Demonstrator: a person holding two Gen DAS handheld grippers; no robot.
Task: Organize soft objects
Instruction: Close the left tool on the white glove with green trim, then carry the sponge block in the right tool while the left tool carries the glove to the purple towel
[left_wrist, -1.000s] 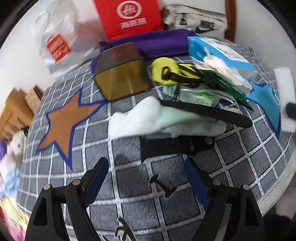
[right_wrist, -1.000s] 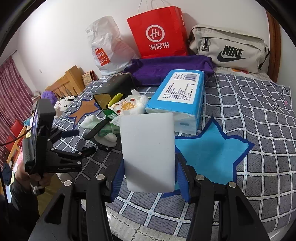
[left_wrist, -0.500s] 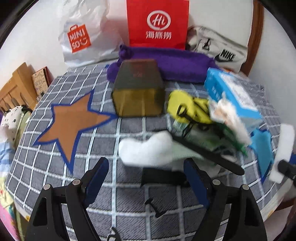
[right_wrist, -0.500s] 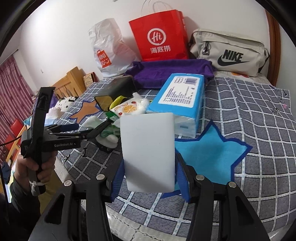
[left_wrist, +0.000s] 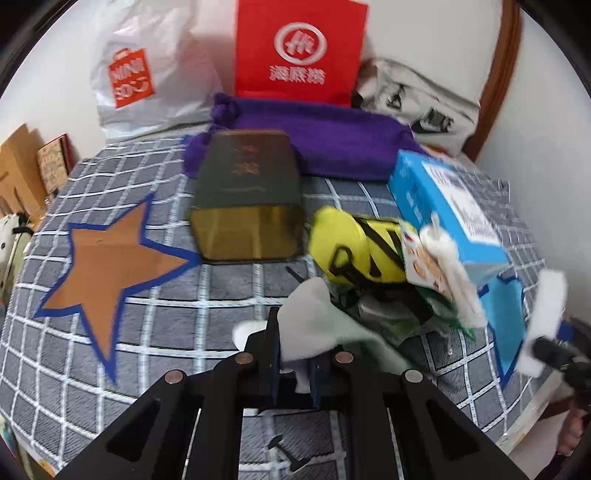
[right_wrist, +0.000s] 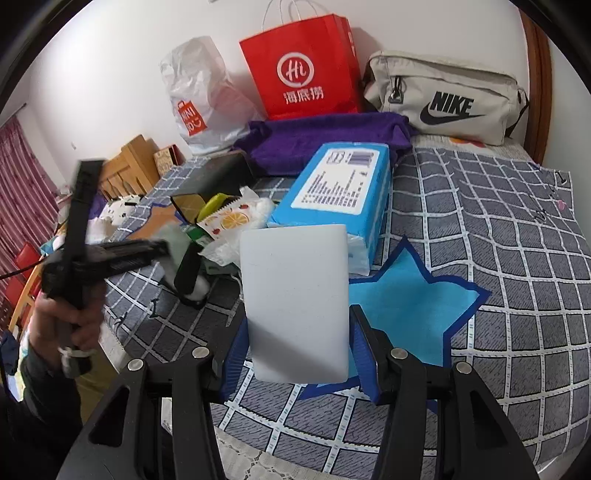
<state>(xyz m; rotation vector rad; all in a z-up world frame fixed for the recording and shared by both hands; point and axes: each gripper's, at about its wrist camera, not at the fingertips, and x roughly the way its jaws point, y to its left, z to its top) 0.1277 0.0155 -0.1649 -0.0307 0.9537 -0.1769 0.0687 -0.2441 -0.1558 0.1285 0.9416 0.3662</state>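
My left gripper (left_wrist: 293, 363) is shut on a pale white-green soft cloth (left_wrist: 314, 325) at the near edge of the pile. The same gripper (right_wrist: 159, 247) shows blurred in the right wrist view. My right gripper (right_wrist: 297, 350) is shut on a flat white sponge (right_wrist: 295, 302), held upright above the blue star (right_wrist: 406, 291); the sponge also shows at the right edge of the left wrist view (left_wrist: 546, 317). The pile holds a yellow pouch (left_wrist: 351, 251), a fruit-print packet (right_wrist: 229, 218) and a blue tissue pack (right_wrist: 343, 195).
A dark box (left_wrist: 247, 206) lies beside an orange star (left_wrist: 110, 266) on the checked cover (right_wrist: 517, 258). A purple towel (left_wrist: 325, 144), red paper bag (right_wrist: 303, 70), white plastic bag (left_wrist: 147, 74) and grey Nike bag (right_wrist: 443, 96) line the wall.
My left gripper moved forward to the pale cloth and shut on it. My right gripper kept hold of the white sponge and barely moved.
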